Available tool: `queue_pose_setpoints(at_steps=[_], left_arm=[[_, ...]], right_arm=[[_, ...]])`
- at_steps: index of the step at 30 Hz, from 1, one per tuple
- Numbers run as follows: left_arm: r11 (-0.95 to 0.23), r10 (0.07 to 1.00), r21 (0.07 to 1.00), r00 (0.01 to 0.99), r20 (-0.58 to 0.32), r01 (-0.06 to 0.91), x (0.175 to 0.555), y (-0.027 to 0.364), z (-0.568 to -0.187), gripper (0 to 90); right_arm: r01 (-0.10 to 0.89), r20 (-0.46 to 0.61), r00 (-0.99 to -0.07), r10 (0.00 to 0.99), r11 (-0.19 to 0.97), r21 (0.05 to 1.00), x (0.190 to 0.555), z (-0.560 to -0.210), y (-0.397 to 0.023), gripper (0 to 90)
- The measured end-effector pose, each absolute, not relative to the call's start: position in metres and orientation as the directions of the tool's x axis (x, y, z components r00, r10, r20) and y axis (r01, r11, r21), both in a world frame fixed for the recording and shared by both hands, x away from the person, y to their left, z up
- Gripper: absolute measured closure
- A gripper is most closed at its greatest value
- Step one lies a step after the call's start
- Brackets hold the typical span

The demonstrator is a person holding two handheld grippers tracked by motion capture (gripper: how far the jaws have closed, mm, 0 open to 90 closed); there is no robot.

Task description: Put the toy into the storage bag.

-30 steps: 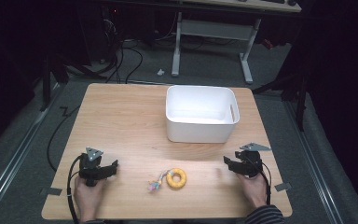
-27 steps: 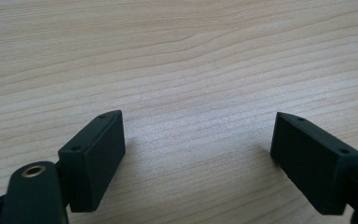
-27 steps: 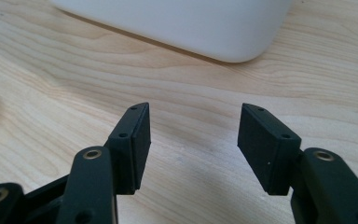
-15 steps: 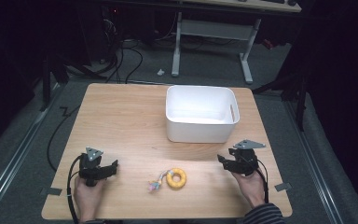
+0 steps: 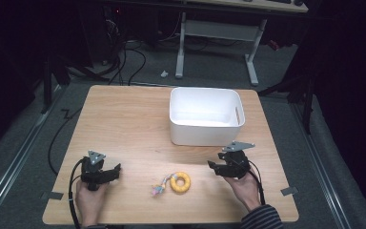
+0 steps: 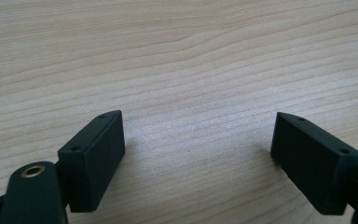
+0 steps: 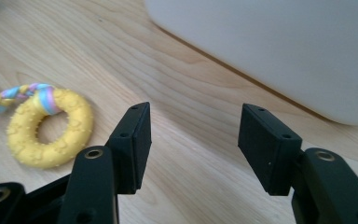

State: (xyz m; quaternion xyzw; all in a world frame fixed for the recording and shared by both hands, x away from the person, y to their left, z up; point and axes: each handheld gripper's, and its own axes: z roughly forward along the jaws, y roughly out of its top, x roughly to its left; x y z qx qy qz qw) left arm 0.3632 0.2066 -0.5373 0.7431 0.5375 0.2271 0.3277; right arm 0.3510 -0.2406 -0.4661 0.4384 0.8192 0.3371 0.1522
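Ring point(image 5: 180, 182), yellow, with braided tail, lying just in front of white bin point(image 5: 205, 116). Right gripper point(image 5: 218, 168) beside ring, jaws parted and empty, probably angled for a grab. Left gripper point(image 5: 114, 172) well apart, gaping wide, holding nothing.

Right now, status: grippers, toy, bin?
Left gripper open, empty. Right gripper open, empty, beside yellow ring toy. White bin empty behind. Nothing between.
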Motion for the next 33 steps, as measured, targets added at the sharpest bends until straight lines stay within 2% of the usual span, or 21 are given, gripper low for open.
queue_pose_setpoints(at_steps=[10,20,33], left_arm=[[-0.208,0.947,0.73,0.32,-0.015,0.651,0.363,0.207,-0.537,17.8],[-0.207,0.948,0.731,0.319,-0.015,0.65,0.363,0.207,-0.537,17.8],[-0.207,0.948,0.731,0.319,-0.015,0.65,0.363,0.207,-0.537,17.8]], right_arm=[[0.601,0.062,-0.666,0.744,0.484,0.636,0.355,-0.468,-0.209,51.3],[0.58,0.073,-0.724,0.686,0.549,0.602,0.355,-0.476,-0.185,58.0],[0.575,0.09,-0.765,0.638,0.613,0.543,0.358,-0.486,-0.158,60.1]])
